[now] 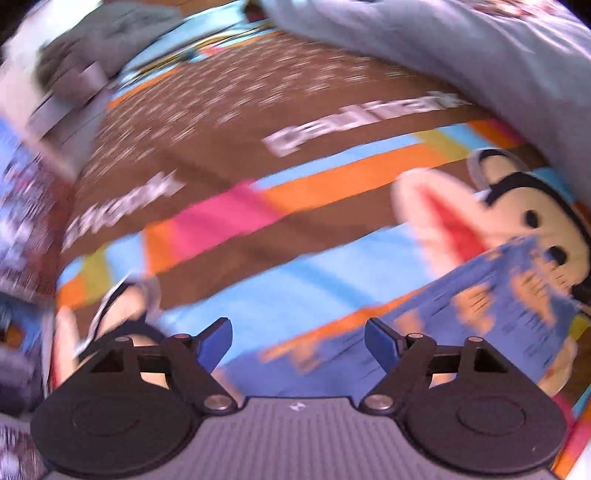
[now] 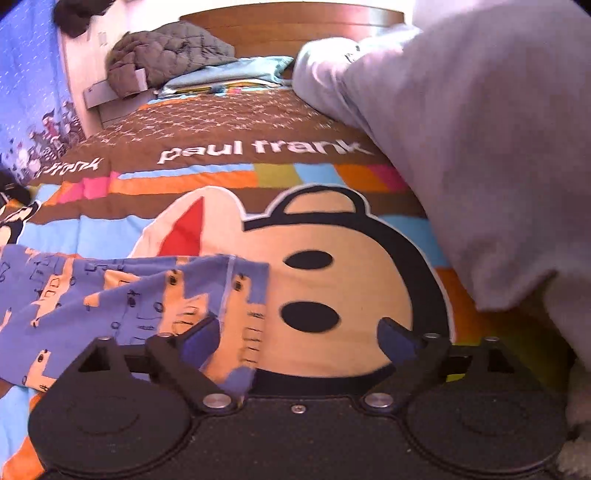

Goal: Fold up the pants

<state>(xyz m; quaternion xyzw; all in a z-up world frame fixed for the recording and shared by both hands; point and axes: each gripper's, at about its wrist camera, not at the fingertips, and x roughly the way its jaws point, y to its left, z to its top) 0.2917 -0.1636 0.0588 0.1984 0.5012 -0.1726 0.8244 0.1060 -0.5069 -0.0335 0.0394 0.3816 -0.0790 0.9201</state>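
both the left gripper (image 1: 298, 345) and right gripper (image 2: 298, 341) stand open, empty, above the blue patterned pants (image 2: 122, 295) on the bed (image 2: 332, 177). a fold looks just released; the next move calls for regrasping an edge.

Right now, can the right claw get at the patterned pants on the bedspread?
Probably yes. The right claw is open, with the pants' edge lying on the bedspread just ahead of its fingers and nothing covering it.

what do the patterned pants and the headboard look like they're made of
Pants: soft thin woven or knit fabric, probably cotton, matte; it creases and lies limp on the bedspread, with a blue and orange print. Headboard: wood or wood-look veneer, smooth with a slight sheen; reddish brown with a rounded top edge. Which of the two cannot be told.
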